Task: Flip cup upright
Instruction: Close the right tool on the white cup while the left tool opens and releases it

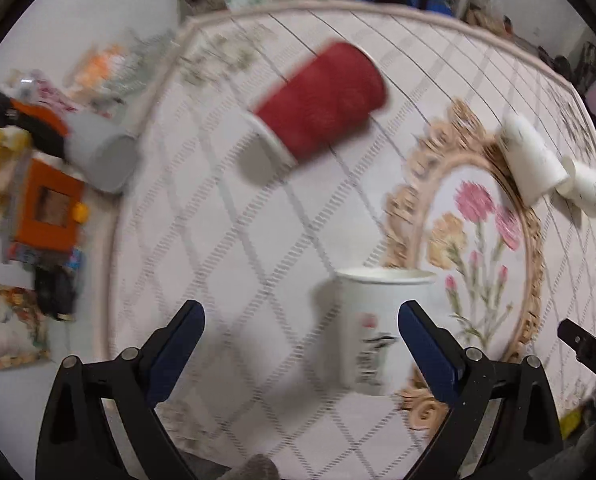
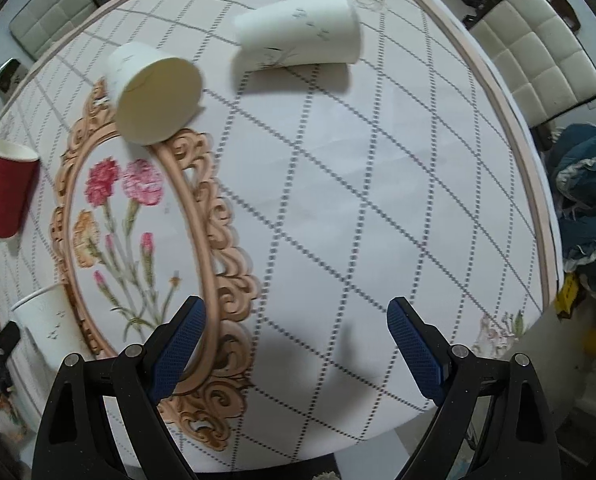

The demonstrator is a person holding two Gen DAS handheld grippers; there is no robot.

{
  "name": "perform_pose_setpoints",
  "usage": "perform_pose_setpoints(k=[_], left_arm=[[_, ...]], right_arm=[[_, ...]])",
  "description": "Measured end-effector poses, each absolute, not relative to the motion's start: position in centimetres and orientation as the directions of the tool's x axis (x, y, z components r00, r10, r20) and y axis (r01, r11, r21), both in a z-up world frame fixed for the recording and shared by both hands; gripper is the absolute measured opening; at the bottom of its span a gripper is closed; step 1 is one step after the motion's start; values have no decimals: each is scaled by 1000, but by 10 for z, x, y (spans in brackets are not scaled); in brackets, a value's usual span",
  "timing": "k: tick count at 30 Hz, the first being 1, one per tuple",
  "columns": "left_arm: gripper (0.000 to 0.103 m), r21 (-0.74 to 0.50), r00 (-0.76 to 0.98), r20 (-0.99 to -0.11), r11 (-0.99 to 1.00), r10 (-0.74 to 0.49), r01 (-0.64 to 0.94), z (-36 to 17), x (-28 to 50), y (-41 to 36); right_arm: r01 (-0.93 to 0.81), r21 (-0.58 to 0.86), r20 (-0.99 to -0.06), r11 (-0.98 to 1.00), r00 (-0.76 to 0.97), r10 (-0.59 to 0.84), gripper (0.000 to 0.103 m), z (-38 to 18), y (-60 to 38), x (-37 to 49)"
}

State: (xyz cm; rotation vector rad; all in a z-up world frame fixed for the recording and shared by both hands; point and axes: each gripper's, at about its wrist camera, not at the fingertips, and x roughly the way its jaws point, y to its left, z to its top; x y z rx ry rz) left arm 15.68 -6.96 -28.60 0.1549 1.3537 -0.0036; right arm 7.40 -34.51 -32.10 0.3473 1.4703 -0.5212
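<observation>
Covering the round table point(image 2: 337, 200) is a smooth white cloth printed with a grey dotted diamond lattice, edged by a pale pink border; near its middle sits a printed oval scroll frame point(image 2: 202, 240) in tan, enclosing pink carnations. That frame serves as the landmark.

Largest of the cups, a red ribbed paper cup point(image 1: 321, 100) with a white rim, appears blurred in the left wrist view beyond the frame, tilted with its rim lower left and its base upper right; in the right wrist view the same cup point(image 2: 6, 192) stands upright, mouth up, well to the left of the frame.

A white paper cup with a faint sprig print point(image 2: 298, 28) lies on its side beyond the frame, its long axis roughly level across the picture, narrow base pointing left and wide rim right. A second white paper cup point(image 2: 154, 96) lies on its side touching the frame's top edge, its open cream mouth facing the camera. Another white printed cup point(image 1: 381, 328) stands upright, mouth up, at the frame's near-left edge, between the left claw's fingers but untouched.

The left claw point(image 1: 301, 348) is spread wide, with its blue textured pads apart. The right claw point(image 2: 296, 344) is likewise wide and holds nothing, hanging over bare cloth just right of the frame.
</observation>
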Motion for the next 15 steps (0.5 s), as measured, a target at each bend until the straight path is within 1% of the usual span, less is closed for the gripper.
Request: perform_pose_setpoints(k=[3, 6, 11, 15], left_arm=[[99, 169, 262, -953, 985, 153, 38, -275, 150, -43], [99, 203, 249, -948, 979, 199, -9, -275, 144, -13], [99, 222, 194, -954, 973, 230, -64, -291, 133, 31], [99, 233, 154, -959, 971, 238, -52, -308, 125, 48]], right_arm=[[492, -64, -994, 868, 43, -98, 93, -317, -326, 80], [436, -35, -996, 899, 63, -69, 93, -312, -301, 88], [325, 3, -996, 946, 87, -27, 93, -307, -248, 106], [253, 9, -997, 967, 77, -11, 93, -310, -204, 123]])
